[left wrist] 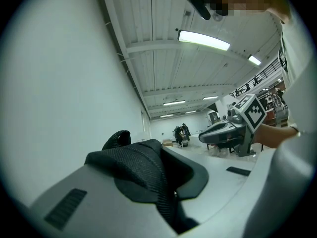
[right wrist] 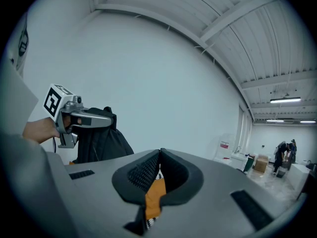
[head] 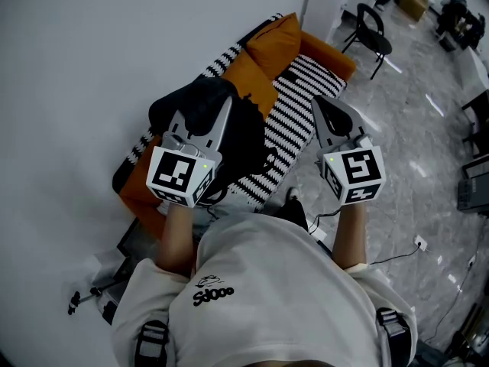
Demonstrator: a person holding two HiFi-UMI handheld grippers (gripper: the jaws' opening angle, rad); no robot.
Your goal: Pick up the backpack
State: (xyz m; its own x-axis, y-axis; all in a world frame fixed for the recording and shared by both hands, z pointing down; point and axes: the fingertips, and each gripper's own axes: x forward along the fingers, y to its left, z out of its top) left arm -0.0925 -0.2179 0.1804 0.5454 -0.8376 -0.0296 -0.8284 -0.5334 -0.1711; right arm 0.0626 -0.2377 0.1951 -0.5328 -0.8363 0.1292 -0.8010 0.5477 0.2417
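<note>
Standing over a black-and-white striped sofa [head: 309, 79] pushed against a white wall [head: 92, 52], with orange cushions [head: 260, 60] along its back. Holding the black backpack [head: 248, 136] above the sofa's near end, at the left of the head view, hung long axis downward beneath the left gripper [head: 224, 102]. Bottom edge clear of the seat or resting on it: cannot tell, hidden behind the bag's own bulk. Pinching the woven top strap [left wrist: 148, 172] in that gripper, jaws drawn almost together on the black webbing, the rest of the loop arching up just past the tips. Carrying nothing in the right gripper [head: 321, 102]: jaws met at the tips, only a sliver of orange cushion and stripes showing through the slot behind them. Held about level and beside the left one, well apart from the bag, with the bag lying off to its left. Judging from this, a one-handed lift, borne wholly on the left side, the nearer by far, being already on the strap. Most likely a matter of raising straight up along the line of the hanging bag, so as not to set it swinging against the cushions. For the right side, nothing to do unless reaching leftward across the gap to steady the bag's body
</note>
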